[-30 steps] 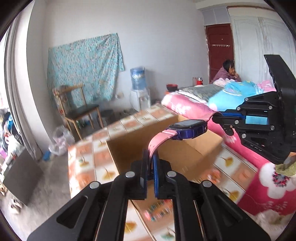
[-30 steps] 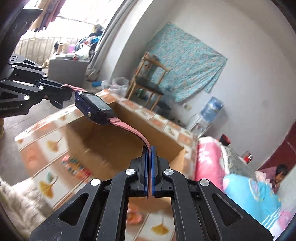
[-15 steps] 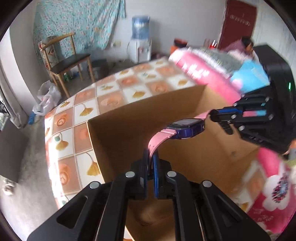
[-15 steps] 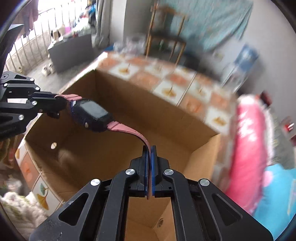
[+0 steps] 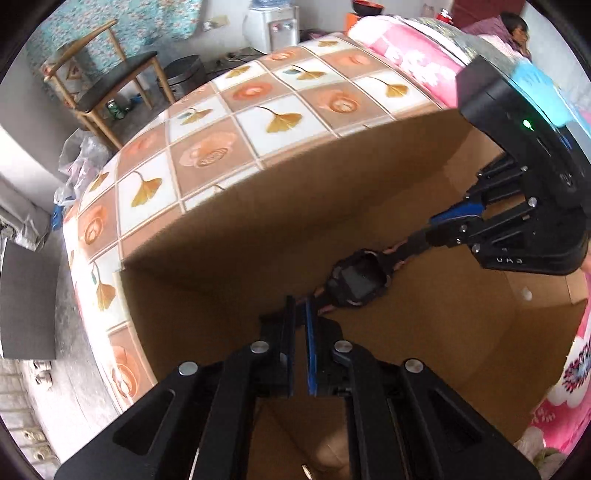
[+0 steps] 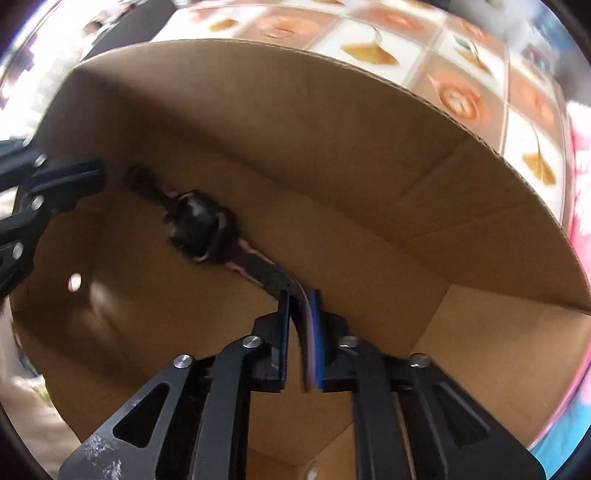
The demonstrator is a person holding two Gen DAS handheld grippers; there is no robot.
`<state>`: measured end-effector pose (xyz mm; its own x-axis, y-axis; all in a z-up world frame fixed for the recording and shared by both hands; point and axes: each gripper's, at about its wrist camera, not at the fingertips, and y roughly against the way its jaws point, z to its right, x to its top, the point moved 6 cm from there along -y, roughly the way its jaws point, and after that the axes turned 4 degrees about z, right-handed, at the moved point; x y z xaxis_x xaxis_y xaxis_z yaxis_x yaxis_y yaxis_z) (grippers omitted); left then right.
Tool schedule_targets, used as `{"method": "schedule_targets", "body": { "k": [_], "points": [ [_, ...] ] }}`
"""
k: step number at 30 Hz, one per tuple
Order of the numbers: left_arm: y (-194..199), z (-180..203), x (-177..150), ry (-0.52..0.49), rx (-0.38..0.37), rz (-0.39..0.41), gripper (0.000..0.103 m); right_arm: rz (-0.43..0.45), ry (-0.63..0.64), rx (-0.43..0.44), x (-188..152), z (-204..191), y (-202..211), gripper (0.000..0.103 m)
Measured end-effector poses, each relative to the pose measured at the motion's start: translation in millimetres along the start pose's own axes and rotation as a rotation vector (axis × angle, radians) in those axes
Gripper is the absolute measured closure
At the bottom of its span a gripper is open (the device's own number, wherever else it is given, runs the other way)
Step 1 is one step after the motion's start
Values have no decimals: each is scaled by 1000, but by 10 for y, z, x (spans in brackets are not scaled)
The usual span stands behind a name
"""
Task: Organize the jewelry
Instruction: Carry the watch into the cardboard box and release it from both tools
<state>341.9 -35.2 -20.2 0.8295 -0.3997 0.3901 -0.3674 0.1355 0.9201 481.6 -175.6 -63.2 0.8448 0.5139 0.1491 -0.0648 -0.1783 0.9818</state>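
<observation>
one watch (image 5: 356,277) down in one cardboard box (image 5: 258,229), left tool (image 5: 300,310) pinched on its strap, right tool (image 6: 300,301) just easing open, strap probably loose, tiled worktop (image 5: 207,147) around

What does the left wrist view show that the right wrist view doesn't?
Only left wrist: a chair, a water dispenser, a person on the bed, and the right tool, whose jaws have just been opening around the watch strap. Only right wrist: the left tool. Both: the watch inside the box, and the tiled cloth.
</observation>
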Motion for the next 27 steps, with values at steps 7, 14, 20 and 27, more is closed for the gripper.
{"method": "schedule_targets", "body": {
  "k": [7, 14, 20, 27],
  "points": [
    [572, -142, -93, 55, 31, 184, 79, 224, -40, -44, 11, -98, 403, 63],
    [1138, -246, -500, 135, 117, 365, 34, 124, 70, 45, -167, -715, 71, 55],
    [917, -249, -853, 215, 132, 349, 34, 59, 189, -72, -191, -1092, -204, 61],
    [706, -228, -912, 244, 31, 345, 35, 109, 220, -115, -240, -1404, -207, 76]
  ]
}}
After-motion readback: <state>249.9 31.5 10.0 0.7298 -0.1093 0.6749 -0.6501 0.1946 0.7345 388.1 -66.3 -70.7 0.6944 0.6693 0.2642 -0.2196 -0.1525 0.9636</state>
